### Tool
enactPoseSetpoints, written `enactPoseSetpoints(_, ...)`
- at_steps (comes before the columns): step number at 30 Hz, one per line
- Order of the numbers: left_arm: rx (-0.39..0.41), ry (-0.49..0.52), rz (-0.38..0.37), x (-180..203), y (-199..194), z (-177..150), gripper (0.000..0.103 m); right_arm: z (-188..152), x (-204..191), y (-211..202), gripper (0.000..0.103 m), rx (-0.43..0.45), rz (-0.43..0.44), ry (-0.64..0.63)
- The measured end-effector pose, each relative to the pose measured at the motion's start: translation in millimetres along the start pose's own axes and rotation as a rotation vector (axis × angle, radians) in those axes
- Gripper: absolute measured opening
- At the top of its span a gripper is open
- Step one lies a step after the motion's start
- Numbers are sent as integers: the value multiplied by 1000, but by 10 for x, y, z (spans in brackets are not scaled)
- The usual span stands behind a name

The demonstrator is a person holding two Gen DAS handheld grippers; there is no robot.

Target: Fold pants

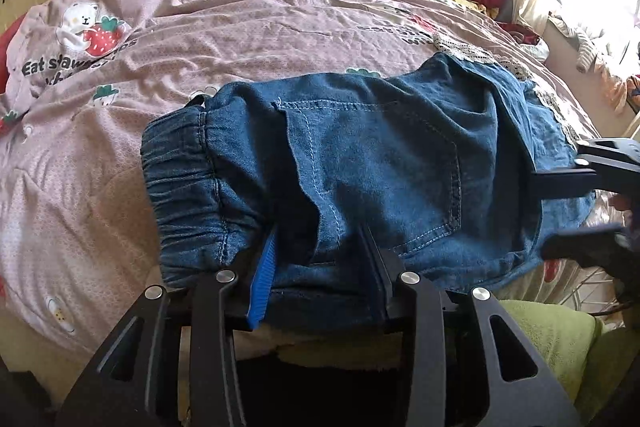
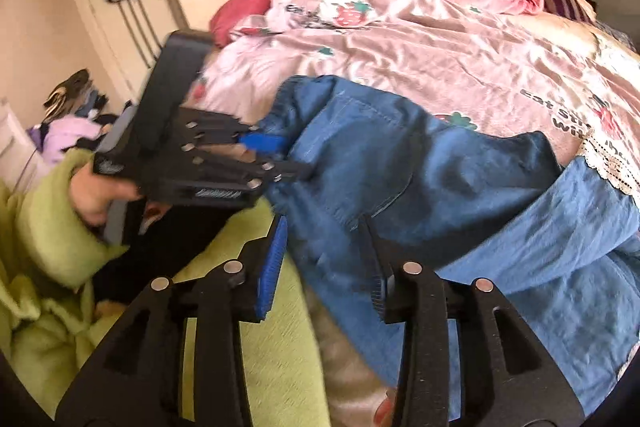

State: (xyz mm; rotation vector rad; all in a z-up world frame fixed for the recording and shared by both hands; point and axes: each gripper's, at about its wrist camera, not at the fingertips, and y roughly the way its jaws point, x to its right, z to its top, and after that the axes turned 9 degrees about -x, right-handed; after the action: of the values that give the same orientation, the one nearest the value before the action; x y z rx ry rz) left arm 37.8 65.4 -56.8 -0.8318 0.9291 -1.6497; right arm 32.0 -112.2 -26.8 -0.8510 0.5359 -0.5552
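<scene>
Slipping risk: the blue denim pants with a gathered elastic waistband [image 1: 380, 167] lie folded into a short bundle at the near edge of the bed, on the pink quilted bedcover printed with bears and strawberries [image 1: 200, 39]; a careless pull toward the person could probably drag the bundle off that edge
Unfolding risk: nothing pins the end by the right gripper [image 2: 326, 251], so if the other end were lifted alone the loose layers would likely fall open
Snagging risk: the blue ribbed pad [image 1: 262, 279] of the left gripper [image 1: 320, 263] has its tip hidden under a lip of denim; drawing it back carelessly could catch that layer and spoil the fold
Left fingers: part-way apart with a ridge of denim filling the gap; whether the pads actually press on it cannot be told
Right fingers: apart and gripping nothing; the blue pad sits just beside the cloth's edge and the black finger rests over the denim
Pants against the fingers: the waistband end lies to the left of the left gripper's fingers and the stitched back pocket [image 1: 400, 167] just beyond them; the right gripper sits at the opposite end
Person: a fuzzy lime-green sleeve [image 2: 52, 227] shows behind the left gripper
</scene>
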Motion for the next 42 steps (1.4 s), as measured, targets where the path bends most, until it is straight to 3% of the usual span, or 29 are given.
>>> enactPoseSetpoints(4, 9, -1, -8, -8, 0, -3, 38, -65, 141, 389, 30, -148, -53, 66)
enactPoseSetpoints(9, 17, -9, -19, -2, 24, -4, 38, -80, 176, 353, 31, -119, -20, 101)
enactPoseSetpoints(13, 36, -31, -32, -12, -95, -2, 39, -89, 229, 78, 32, -40, -6, 118)
enactPoseSetpoints(18, 114, -44, -44, 18, -483, 24, 50, -83, 537, -386, 43, 70, -103, 189)
enactPoseSetpoints(22, 149, -31, -77, 111, -672, 125, 53, -50, 893, -596, 49, 107, -203, 266)
enactPoseSetpoints(24, 153, -13, -93, 208, -678, 183, 61, -14, 1057, -661, 54, 112, -241, 300)
enactPoseSetpoints(32, 74, 79, -246, 753, -374, 461, 61, 335, 1796, -642, 55, 74, -335, 407)
enactPoseSetpoints(39, -21, 152, -291, 1213, 50, 592, 59, 674, 2280, -235, 55, -12, -300, 490)
enactPoseSetpoints(42, -38, 160, -300, 1347, 189, 642, 59, 818, 2316, -84, 55, -46, -337, 479)
